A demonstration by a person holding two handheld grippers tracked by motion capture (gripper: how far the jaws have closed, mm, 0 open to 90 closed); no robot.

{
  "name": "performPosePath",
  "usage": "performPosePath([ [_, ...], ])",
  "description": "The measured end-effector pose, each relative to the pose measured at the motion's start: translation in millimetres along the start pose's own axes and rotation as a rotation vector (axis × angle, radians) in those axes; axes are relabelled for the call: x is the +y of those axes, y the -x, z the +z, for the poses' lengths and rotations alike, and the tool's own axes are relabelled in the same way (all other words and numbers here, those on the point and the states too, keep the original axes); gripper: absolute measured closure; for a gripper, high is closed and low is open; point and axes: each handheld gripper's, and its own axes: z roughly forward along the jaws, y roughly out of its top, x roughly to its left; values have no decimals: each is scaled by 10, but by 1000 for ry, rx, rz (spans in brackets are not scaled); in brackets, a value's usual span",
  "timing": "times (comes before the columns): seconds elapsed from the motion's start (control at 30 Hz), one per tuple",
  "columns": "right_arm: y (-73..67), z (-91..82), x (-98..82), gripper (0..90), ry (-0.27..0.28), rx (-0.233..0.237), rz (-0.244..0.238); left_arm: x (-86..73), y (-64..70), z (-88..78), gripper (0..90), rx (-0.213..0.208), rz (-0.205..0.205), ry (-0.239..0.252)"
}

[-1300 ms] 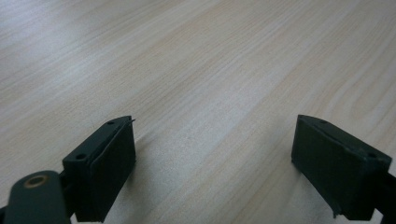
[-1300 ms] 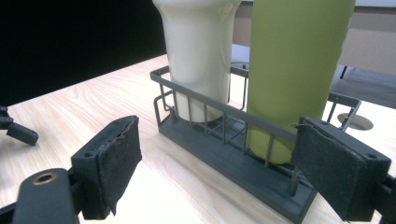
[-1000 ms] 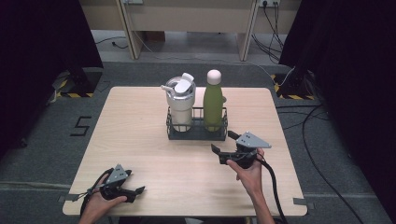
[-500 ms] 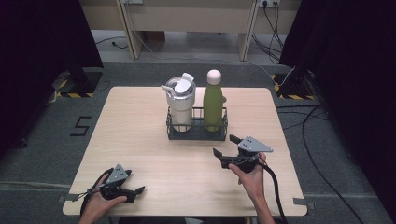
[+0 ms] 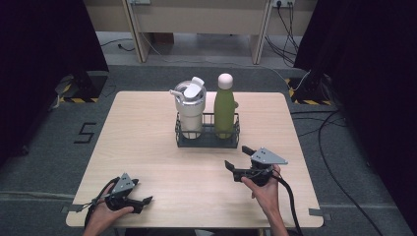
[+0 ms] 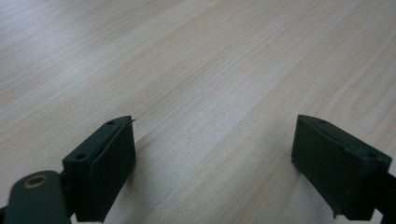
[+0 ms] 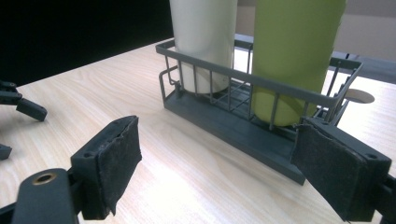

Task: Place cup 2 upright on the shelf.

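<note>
A dark wire rack (image 5: 206,141) stands mid-table and holds a white lidded tumbler (image 5: 189,105) on the left and a green bottle (image 5: 224,105) with a pale cap on the right. My right gripper (image 5: 236,156) hovers just in front of the rack's right end, open with nothing between its pads. In the right gripper view the rack (image 7: 233,126), tumbler (image 7: 203,42) and bottle (image 7: 292,51) stand close ahead of the right gripper (image 7: 215,163). My left gripper (image 5: 142,202) rests open near the front left edge; in the left gripper view bare wood lies beneath the left gripper (image 6: 215,158).
The light wooden table (image 5: 147,137) has bare wood on both sides of the rack. Cables trail on the grey floor (image 5: 344,162) to the right. Desk legs stand beyond the far edge.
The right gripper has drifted slightly toward the near edge of the table, still open. The left gripper, rack, tumbler and bottle have not moved.
</note>
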Motion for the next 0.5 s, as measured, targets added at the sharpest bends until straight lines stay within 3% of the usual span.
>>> performPosePath([
  [0.5, -7, -63, -128, 152, -20, -6, 9, 0, -1, 1, 128, 1, -3, 1],
])
